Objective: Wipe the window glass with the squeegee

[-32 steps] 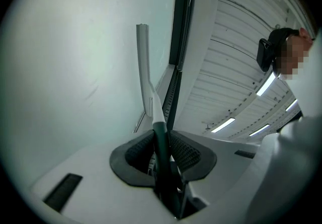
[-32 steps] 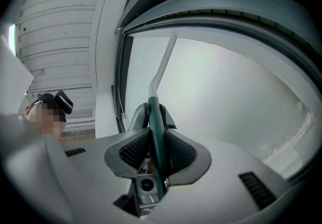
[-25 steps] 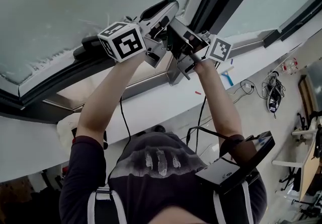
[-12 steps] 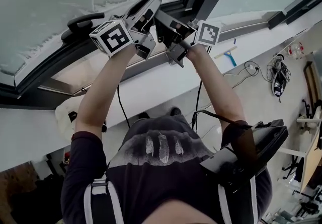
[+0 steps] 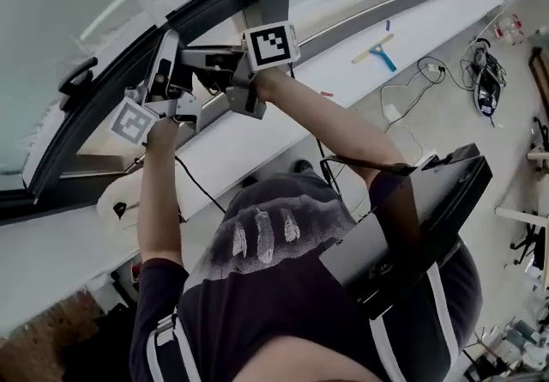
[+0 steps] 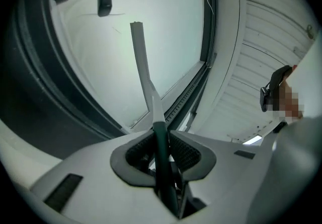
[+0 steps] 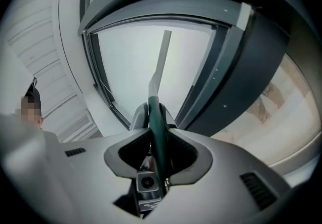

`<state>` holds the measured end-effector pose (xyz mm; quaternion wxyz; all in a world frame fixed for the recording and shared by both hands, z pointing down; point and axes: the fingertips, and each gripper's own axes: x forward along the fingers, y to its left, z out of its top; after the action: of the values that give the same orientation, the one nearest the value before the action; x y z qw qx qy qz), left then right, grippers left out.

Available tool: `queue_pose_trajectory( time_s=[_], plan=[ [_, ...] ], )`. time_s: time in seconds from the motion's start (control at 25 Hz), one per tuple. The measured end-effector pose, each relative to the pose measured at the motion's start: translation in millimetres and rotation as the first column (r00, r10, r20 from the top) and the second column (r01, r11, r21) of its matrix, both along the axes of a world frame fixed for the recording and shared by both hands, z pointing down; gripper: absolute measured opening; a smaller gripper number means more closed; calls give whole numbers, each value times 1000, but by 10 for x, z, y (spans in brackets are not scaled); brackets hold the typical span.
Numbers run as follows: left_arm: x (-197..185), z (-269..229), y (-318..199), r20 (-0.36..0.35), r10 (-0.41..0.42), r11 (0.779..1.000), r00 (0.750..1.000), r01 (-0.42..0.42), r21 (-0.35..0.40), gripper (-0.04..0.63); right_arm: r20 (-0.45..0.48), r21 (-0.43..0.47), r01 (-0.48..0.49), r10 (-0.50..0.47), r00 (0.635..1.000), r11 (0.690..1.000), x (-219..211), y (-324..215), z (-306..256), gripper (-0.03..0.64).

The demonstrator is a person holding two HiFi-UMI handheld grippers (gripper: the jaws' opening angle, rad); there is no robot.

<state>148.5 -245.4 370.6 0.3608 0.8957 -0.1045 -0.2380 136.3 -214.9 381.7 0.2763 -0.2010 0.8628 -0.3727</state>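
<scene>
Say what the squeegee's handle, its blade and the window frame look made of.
The squeegee handle: dark green, smooth, faint sheen; probably moulded plastic. The blade: pale grey-white strip, matt, slightly bent; likely rubber or a plastic holder. The window frame: dark grey, even satin coat, crisp edges; looks like painted metal.

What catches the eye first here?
The left gripper and right gripper both clamp one squeegee by its dark green handle, its pale head pointing at the window glass. A second, blue-handled squeegee lies on the white sill, upper right in the head view.
</scene>
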Motion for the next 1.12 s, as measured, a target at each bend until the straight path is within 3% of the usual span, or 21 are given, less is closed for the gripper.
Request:
queue_pose_trajectory(
  time_s=[0.08, 0.16, 0.36, 0.52, 0.64, 0.76, 0.92, 1.12],
  plan=[
    [-43, 67, 108, -3, -27, 1000, 1000, 27, -3, 101, -30, -94, 16, -19, 999, 995, 20, 86, 207, 102],
    [-67, 117, 185, -3, -53, 999, 999, 53, -5, 100, -41, -112, 55, -60, 997, 992, 37, 173, 287, 101],
    [-58, 86, 350, -14, -124, 992, 992, 124, 1, 97, -35, -79, 123, -126, 991, 989, 253, 374, 308, 101],
    [-80, -54, 582, -17, -187, 981, 982, 188, 41, 91, 83, -1, 151, -150, 985, 989, 551, 629, 117, 102],
    [60, -74, 755, 67, -202, 972, 977, 192, 137, 86, 55, -2, 130, -129, 990, 992, 831, 739, 238, 101],
    [119, -52, 758, 194, -252, 948, 948, 203, 244, 84, -3, 49, 100, -100, 995, 994, 1029, 814, 363, 101],
    [164, -21, 833, 298, -255, 940, 920, 163, 301, 84, -162, 97, 101, -84, 983, 990, 1053, 906, 567, 101],
    [254, 84, 990, 381, -245, 930, 891, 106, 352, 84, -292, 124, 198, -155, 944, 972, 983, 1080, 701, 101]
  ],
)
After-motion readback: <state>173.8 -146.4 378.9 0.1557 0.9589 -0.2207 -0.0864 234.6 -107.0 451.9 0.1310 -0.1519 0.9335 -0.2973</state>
